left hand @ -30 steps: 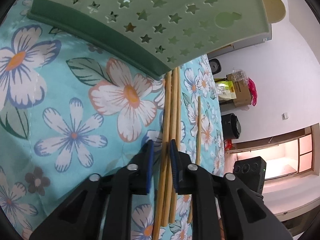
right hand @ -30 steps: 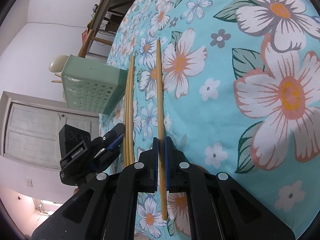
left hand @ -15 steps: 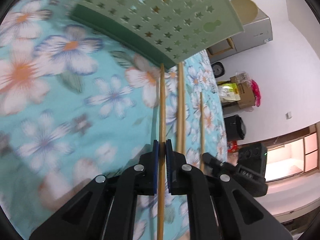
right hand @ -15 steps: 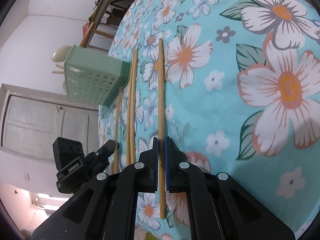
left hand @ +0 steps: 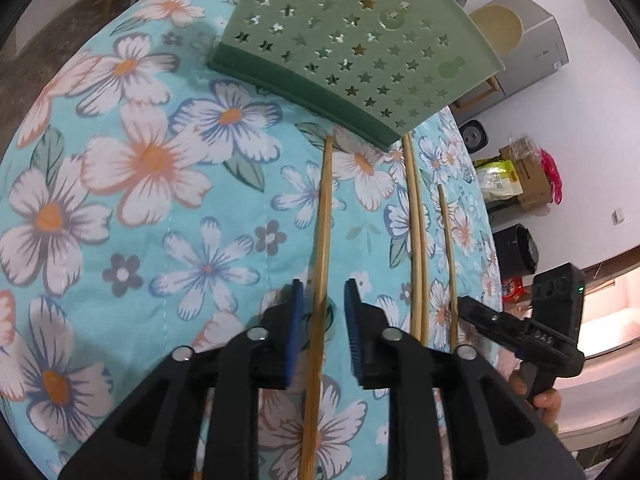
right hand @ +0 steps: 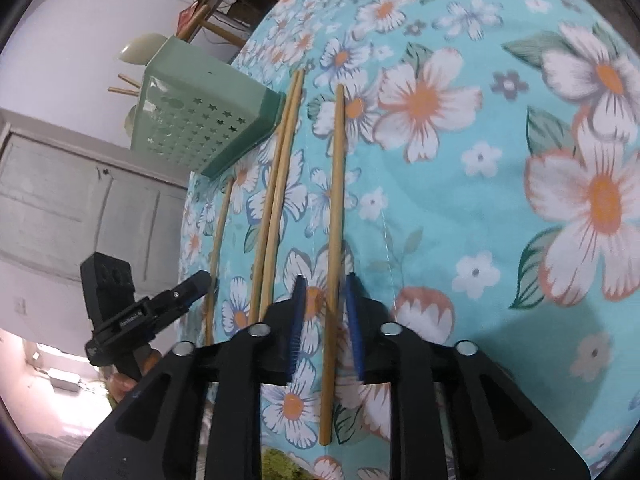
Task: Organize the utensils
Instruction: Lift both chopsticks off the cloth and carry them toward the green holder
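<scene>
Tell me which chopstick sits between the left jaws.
The lone chopstick nearest the green holder, its tip almost at the base. The touching pair and a fourth lie outside.

We see a soft cloth point(left hand: 132, 216) on the table, matt, printed with flowers, with a stitched seam. The chopsticks point(left hand: 322, 240) look like plain wood, smooth and pale, not shiny. The green holder point(left hand: 360, 44) looks like smooth plastic with star holes, its base a darker green. Each hand-held gripper looks like black plastic, a bit glossy, with round shiny metal pins; the left hand-held gripper point(left hand: 320, 320) and the right hand-held gripper point(right hand: 323, 316) have blue pads with rough ridges.
</scene>
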Tool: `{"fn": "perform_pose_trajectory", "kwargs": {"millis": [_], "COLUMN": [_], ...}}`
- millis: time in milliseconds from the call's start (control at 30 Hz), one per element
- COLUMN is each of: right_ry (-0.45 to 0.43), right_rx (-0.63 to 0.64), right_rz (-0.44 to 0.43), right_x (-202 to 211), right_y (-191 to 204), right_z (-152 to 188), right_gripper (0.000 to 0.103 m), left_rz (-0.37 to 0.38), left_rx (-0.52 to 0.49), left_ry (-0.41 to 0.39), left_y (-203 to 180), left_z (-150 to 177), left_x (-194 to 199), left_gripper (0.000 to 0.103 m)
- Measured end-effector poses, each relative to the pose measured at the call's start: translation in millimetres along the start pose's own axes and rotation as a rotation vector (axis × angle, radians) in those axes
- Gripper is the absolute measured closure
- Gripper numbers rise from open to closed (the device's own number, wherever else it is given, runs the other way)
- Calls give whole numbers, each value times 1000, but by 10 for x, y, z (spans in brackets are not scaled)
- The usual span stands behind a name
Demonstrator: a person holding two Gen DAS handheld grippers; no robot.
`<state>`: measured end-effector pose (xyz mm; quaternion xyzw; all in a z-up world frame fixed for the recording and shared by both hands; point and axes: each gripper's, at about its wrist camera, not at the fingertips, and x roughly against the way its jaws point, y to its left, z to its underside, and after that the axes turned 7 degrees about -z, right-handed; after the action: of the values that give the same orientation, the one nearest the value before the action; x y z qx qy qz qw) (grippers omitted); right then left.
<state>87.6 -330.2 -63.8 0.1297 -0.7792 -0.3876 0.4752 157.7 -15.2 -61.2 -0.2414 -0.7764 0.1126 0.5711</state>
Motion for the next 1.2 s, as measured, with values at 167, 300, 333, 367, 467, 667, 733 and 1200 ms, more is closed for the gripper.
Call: {"fn": "perform_pose_trajectory", "kwargs": {"millis": [167, 300, 333, 367, 467, 667, 733, 1200], "right_ry": [-17, -30, -33, -35, -44, -63, -68, -132], "right_rx": [19, 22, 21, 22, 23, 36, 42, 87], "right_rz": [38, 50, 55, 56, 60, 78, 85, 58], "right_x": [-82, -110, -134, -162, -221, -367, -406, -196], "right_y": [13, -80, -86, -88, -94, -65, -53, 127], "right_z": [-161, -306, -354, -406, -544, -753, -779, -735], "right_gripper": [78, 82, 84, 84, 87, 94, 97, 98], "left_rz": [-80, -123, -131, -137, -148, -170, -181, -226], "left_rx": [-68, -104, -113, -120, -130, -142, -152, -127], "left_ry": [-14, -27, -31, -33, -38, -47, -55, -121], "left_y": [-124, -190, -224, -247, -284, -348, -375, -368], "left_z": [-92, -238, -265, -300, -428, -615, -641, -652], "left_x": [-93, -203, -225, -254, -321, -429, -448, -350], "left_gripper": [80, 80, 80, 80, 80, 80, 80, 98]}}
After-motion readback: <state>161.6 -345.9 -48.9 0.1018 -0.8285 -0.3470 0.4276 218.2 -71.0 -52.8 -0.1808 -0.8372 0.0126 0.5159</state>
